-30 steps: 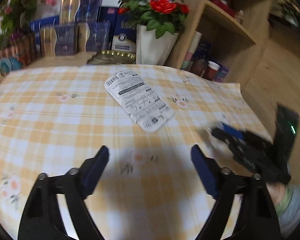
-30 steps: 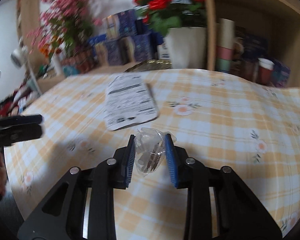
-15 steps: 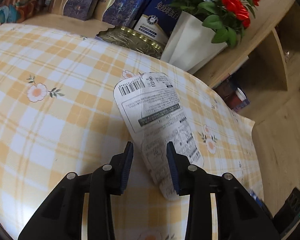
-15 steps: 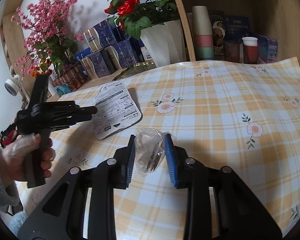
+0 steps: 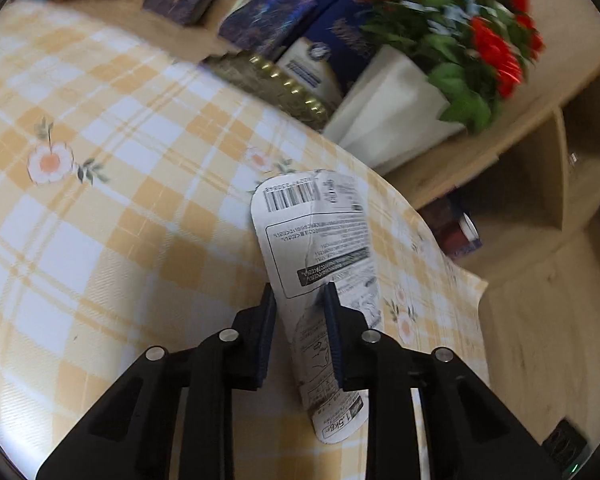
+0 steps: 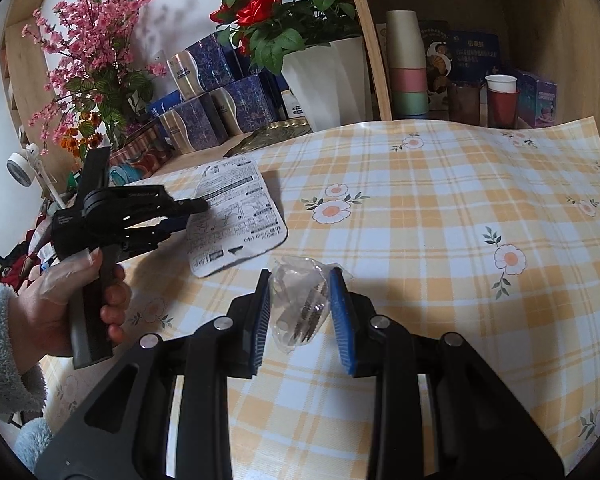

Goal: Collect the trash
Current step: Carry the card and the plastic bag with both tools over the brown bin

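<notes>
The white printed wrapper (image 5: 320, 248) lies on the checked counter (image 5: 100, 200), now with the left gripper (image 5: 300, 300) over its near end where a second ago it hung well short; the jaws are closing, buckling the sheet between them. Pickup looks underway. Its long axis runs away from that gripper, barcode end farthest. The right gripper (image 6: 300, 304) stays clamped on a crumpled clear wrapper (image 6: 300, 304).

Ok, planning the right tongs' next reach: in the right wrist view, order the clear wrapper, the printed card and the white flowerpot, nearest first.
1. Clear wrapper, between the right tongs.
2. Printed card, farther, to the left on the cloth.
3. White flowerpot, beyond the table's far edge.
</notes>
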`<state>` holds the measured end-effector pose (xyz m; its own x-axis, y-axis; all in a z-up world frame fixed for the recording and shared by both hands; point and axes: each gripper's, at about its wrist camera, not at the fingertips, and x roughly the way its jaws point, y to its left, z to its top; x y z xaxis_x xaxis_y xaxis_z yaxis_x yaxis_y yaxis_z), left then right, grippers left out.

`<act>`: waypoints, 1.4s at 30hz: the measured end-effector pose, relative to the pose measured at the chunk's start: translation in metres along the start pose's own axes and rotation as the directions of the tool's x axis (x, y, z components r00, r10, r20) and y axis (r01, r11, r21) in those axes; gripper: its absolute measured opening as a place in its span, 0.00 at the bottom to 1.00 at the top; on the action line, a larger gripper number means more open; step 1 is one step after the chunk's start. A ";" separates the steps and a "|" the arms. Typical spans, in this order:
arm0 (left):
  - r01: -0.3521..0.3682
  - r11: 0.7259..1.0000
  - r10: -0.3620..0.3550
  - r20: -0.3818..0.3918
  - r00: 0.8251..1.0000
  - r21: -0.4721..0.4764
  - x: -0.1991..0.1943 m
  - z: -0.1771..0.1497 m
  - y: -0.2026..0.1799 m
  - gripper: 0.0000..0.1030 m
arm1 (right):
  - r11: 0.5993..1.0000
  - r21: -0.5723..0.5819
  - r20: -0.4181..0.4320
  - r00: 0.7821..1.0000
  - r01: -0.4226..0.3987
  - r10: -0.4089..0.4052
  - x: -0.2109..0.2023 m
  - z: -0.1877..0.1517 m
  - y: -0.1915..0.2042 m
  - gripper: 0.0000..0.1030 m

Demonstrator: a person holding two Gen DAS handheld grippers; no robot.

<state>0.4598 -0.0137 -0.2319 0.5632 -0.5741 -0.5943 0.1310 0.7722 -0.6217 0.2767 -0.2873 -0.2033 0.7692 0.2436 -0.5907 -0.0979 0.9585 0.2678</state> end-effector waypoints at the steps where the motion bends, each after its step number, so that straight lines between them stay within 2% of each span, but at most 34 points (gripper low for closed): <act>1: 0.022 0.999 -0.022 0.024 0.999 0.031 -0.011 -0.002 -0.006 0.19 | 1.000 -0.001 0.000 1.000 0.001 -0.001 0.000 0.000 0.000 0.31; 5: 0.048 0.990 -0.060 0.090 0.994 0.132 -0.048 -0.009 -0.030 0.15 | 1.000 -0.006 -0.005 1.000 0.012 -0.012 0.002 0.000 0.000 0.31; 9: 0.017 0.961 -0.055 0.130 0.990 0.275 -0.091 -0.022 -0.060 0.14 | 0.999 -0.025 -0.003 1.000 0.026 -0.026 0.001 0.000 0.004 0.31; 13: 0.012 0.955 -0.052 0.129 0.990 0.295 -0.139 -0.038 -0.068 0.14 | 0.997 -0.044 0.028 0.997 0.068 -0.067 -0.009 -0.002 0.008 0.30; 16: -0.008 0.949 -0.039 0.141 0.989 0.315 -0.173 -0.055 -0.065 0.14 | 0.994 -0.099 0.025 0.999 0.038 -0.035 -0.028 -0.013 0.024 0.30; 20: -0.032 0.937 -0.008 0.113 0.994 0.348 -0.209 -0.085 -0.063 0.14 | 0.993 -0.118 0.042 0.999 0.001 0.004 -0.063 -0.023 0.039 0.30; 25: -0.058 0.893 0.028 0.073 0.997 0.447 -0.244 -0.131 -0.075 0.14 | 0.995 -0.093 0.048 0.998 -0.023 0.027 -0.102 -0.040 0.049 0.30; 34: 0.006 0.880 0.004 -0.020 1.000 0.474 -0.287 -0.197 -0.091 0.14 | 0.997 -0.038 -0.004 0.998 -0.067 0.067 -0.162 -0.080 0.061 0.30; 39: 0.015 0.837 0.001 -0.028 1.000 0.547 -0.312 -0.231 -0.102 0.14 | 0.998 -0.028 0.013 0.998 -0.063 0.063 -0.195 -0.099 0.071 0.30; 42: 0.028 0.832 0.005 -0.058 0.998 0.554 -0.319 -0.247 -0.099 0.14 | 0.998 -0.030 0.020 0.998 -0.056 0.056 -0.211 -0.109 0.078 0.30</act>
<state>0.0653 0.0257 -0.1065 0.5154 -0.5849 -0.6263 0.5765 0.7774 -0.2516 0.0381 -0.2481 -0.1413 0.7750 0.2943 -0.5592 -0.1593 0.9473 0.2778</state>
